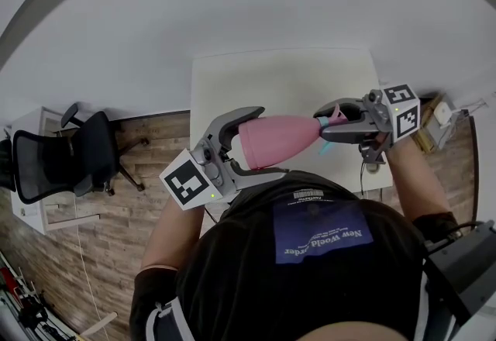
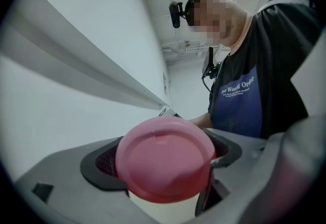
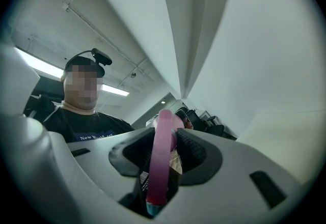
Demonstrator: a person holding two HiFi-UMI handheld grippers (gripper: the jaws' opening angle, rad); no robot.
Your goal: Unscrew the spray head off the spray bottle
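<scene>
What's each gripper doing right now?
Left gripper: fingers wide around the bottle's base; whether they press it cannot be told.
Right gripper: closed on the spray head.

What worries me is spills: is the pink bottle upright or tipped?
Tipped: the pink bottle lies level, base inside the left gripper, spray head gripped by the right gripper.

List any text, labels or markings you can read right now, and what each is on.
"New World Order", last word soft: person's shirt; the smaller line beneath is unreadable.
Black-and-white square patterns, no words: marker cubes.
Striped sticker by the spray head: too small to read.
</scene>
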